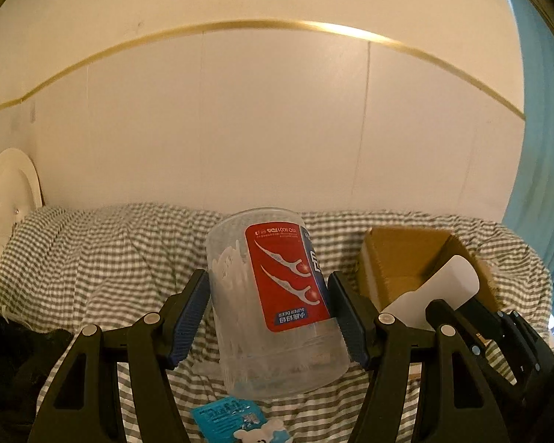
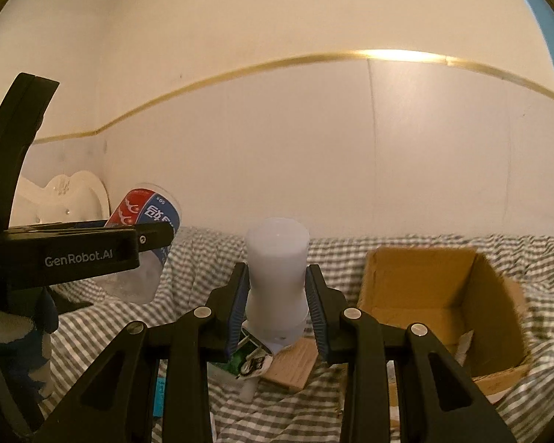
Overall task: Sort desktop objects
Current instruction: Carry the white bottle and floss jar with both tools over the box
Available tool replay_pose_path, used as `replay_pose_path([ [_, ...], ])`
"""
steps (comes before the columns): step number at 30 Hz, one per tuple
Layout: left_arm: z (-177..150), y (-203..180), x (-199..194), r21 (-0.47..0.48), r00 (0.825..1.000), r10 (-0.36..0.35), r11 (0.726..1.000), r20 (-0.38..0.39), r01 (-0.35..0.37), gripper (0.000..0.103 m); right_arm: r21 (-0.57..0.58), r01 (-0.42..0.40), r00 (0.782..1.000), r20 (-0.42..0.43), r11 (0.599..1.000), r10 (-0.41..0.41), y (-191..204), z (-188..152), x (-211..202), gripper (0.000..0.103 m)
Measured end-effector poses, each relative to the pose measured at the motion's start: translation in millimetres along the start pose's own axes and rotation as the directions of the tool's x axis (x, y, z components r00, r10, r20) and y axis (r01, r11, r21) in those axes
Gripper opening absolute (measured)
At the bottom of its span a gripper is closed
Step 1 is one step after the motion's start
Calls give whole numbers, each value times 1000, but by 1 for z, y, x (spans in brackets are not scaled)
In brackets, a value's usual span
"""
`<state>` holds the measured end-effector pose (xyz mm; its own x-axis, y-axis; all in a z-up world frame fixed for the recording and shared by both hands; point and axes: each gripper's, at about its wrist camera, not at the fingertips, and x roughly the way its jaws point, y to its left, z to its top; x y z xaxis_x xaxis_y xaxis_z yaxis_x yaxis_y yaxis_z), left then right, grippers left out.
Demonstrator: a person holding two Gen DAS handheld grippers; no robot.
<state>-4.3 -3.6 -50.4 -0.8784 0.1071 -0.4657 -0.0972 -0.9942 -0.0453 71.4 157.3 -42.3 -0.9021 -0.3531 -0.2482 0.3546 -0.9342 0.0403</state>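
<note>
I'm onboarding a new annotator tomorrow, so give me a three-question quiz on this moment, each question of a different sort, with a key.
1. True or false: the left claw holds the clear floss-pick jar with its label upside down.
2. Multiple choice: what is the right claw shut on? A) a blue packet B) a white plastic bottle C) a cardboard flap
3. Fill in: the open cardboard box sits on a ____-patterned cloth.

Key: 1 true; 2 B; 3 checked (grey and white gingham).
</note>
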Motion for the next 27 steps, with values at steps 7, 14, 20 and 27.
replay_pose_path([
  [7,13,-21,-17,19,997,-46,999,59,45,67,18,37,998,56,999,-38,-16,14,-20,31],
  [14,20,-48,-13,45,990,-118,992,72,115,67,19,112,988,106,994,-113,-30,22,-38,31],
  [20,24,-71,3,64,986,-158,986,59,154,67,36,169,977,123,985,-172,-49,24,-44,31],
  [27,17,-112,16,114,975,-220,970,27,216,67,67,256,956,128,964,-263,-76,22,-47,31],
])
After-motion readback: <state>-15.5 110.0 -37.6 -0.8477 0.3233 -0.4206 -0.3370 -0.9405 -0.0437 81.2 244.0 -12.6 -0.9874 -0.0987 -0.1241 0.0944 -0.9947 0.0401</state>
